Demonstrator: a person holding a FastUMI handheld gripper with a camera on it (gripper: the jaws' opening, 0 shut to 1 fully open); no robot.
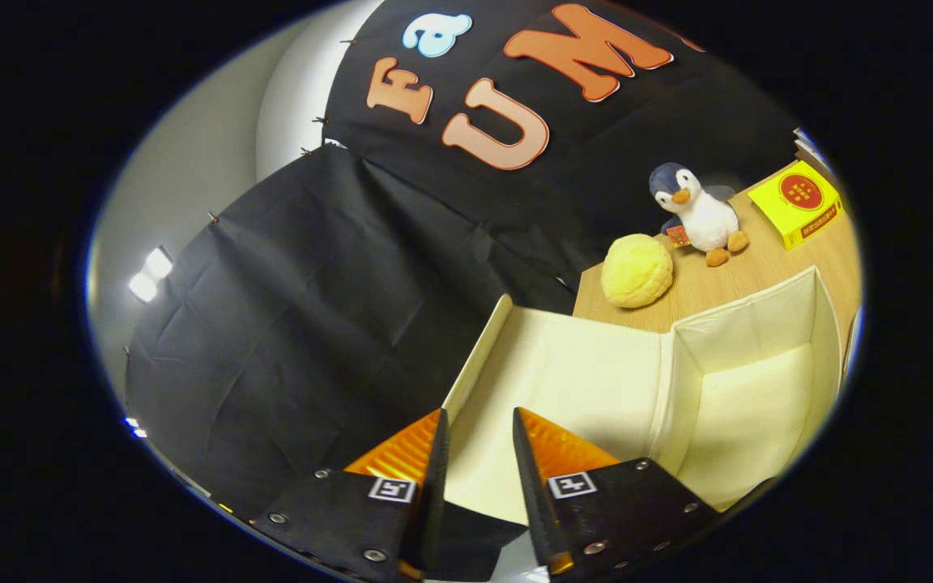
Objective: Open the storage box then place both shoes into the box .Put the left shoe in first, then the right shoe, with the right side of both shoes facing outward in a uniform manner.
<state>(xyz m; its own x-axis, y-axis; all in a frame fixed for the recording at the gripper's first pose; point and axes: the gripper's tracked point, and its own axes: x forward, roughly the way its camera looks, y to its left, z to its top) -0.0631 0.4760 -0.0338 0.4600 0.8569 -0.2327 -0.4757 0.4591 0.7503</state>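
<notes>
Wooden table (766, 267), boxy cream storage box (750, 348).

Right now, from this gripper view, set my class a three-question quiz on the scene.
1. True or false: the box lid is open.
2. What stands nearest the penguin? A) bun B) yellow carton C) a shoe
3. Fill in: the lid's edge lies ___ the gripper's fingers.

Key: 1 true; the lid leans back and the inside is bare. 2 A. 3 between; the fingers stand apart, gripping nothing.
</notes>
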